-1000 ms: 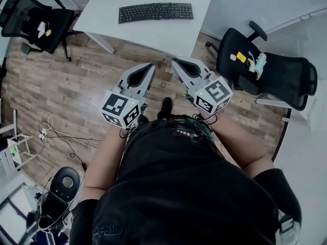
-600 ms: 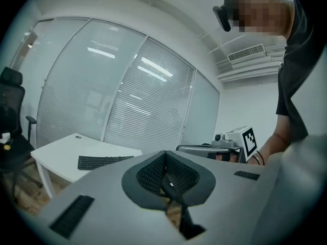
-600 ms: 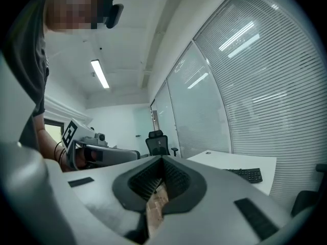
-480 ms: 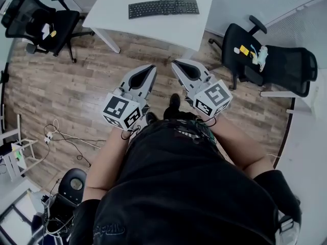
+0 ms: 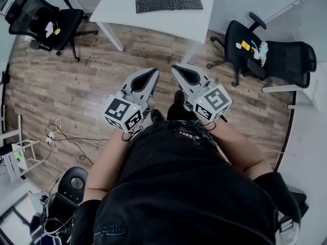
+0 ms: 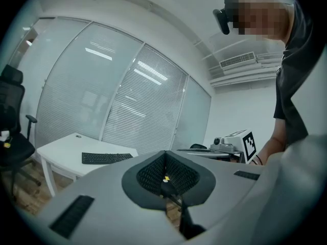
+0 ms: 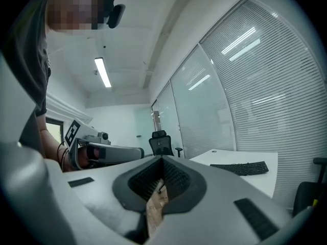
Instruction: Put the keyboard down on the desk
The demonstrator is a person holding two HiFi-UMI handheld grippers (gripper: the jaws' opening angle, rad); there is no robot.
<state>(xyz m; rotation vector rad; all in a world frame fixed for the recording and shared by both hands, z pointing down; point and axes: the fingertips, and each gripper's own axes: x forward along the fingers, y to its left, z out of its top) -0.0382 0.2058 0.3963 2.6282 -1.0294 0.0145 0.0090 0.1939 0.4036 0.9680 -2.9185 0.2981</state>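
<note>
Black and slim, the long plastic keyboard lies flat on the white rectangular counter. In the head view both sit nearer the top edge than a second ago. The person is backing away from the counter, so the placing looks finished. The left gripper and right gripper hang over the wooden plank floor, well short of the counter. In the left gripper view the jaws are closed on nothing, with the keyboard far ahead on the counter. The right gripper view shows the same: jaws together, empty, keyboard well apart.

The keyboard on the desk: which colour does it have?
The keyboard is black, on a white desk; the head view shows it best.
</note>
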